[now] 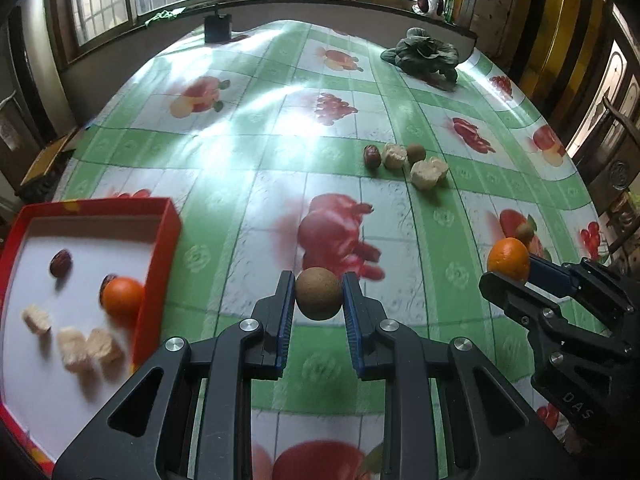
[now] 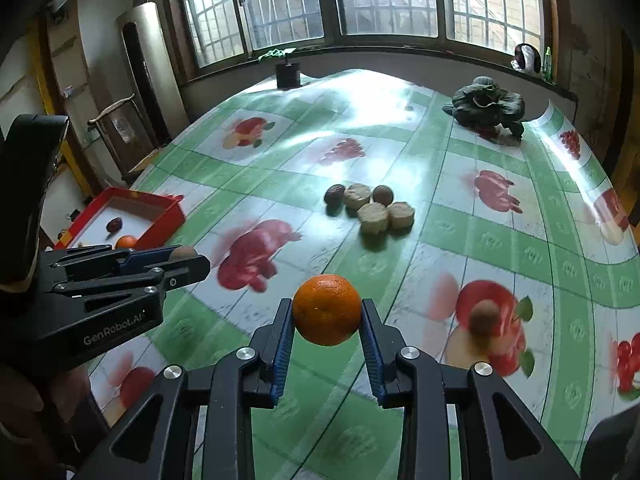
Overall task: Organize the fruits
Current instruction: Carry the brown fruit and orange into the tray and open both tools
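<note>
My left gripper [image 1: 319,295] is shut on a round brown fruit [image 1: 319,293], held above the tablecloth to the right of the red tray [image 1: 160,236]. An orange [image 2: 327,309] sits pinched in my right gripper [image 2: 327,312], lifted off the table; the same orange [image 1: 509,259] shows at the right of the left wrist view. Inside the tray lie an orange [image 1: 123,296], two dark dates [image 1: 61,263] and several pale chunks [image 1: 74,344]. A cluster of a date, pale chunks and a brown fruit [image 2: 370,204] rests mid-table. One more brown fruit [image 2: 484,316] lies near right.
A dark leafy vegetable [image 2: 486,106] lies at the far right corner of the table. A black pot [image 2: 288,74] stands at the far edge under the windows. The table [image 1: 248,140] carries a green checked cloth printed with fruit. A chair stands beyond the left edge.
</note>
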`<state>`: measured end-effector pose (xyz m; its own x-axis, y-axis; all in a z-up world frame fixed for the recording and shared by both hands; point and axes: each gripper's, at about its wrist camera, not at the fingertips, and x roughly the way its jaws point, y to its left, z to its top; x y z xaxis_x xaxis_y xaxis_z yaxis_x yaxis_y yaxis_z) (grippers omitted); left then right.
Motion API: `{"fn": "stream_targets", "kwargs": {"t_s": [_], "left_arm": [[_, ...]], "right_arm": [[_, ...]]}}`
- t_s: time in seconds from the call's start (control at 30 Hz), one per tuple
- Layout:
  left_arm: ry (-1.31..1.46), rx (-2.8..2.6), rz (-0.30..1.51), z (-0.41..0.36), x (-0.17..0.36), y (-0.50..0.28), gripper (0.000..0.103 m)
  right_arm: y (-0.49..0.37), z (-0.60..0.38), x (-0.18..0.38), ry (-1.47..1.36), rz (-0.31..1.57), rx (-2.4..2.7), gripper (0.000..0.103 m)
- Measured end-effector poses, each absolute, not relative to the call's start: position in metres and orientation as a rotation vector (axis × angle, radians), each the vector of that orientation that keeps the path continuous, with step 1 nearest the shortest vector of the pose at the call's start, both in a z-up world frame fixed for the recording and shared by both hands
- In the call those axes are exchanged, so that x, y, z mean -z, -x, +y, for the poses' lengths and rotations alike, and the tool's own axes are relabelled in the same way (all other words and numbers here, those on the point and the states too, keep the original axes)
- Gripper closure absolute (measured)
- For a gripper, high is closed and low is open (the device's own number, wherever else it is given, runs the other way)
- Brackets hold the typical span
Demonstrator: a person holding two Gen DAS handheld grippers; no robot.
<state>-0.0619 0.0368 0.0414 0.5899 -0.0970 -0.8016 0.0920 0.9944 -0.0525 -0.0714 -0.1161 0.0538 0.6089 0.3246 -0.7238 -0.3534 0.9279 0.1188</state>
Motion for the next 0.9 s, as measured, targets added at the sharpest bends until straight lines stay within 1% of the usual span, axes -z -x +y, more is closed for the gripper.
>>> {"fn": "stream_targets", "kwargs": {"t_s": [0.37, 0.9], "left_arm": [[-0.005, 0.066, 0.877, 0.052, -0.051, 0.088, 0.080], [0.003, -0.004, 0.835, 0.082, -0.060, 0.100, 0.080]], "right_arm": [[0.099, -0.088, -0.059, 0.064, 0.827, -0.418, 0.072], [0.105, -0.054, -0.066, 0.103, 0.818, -0.476, 0.072]]}}
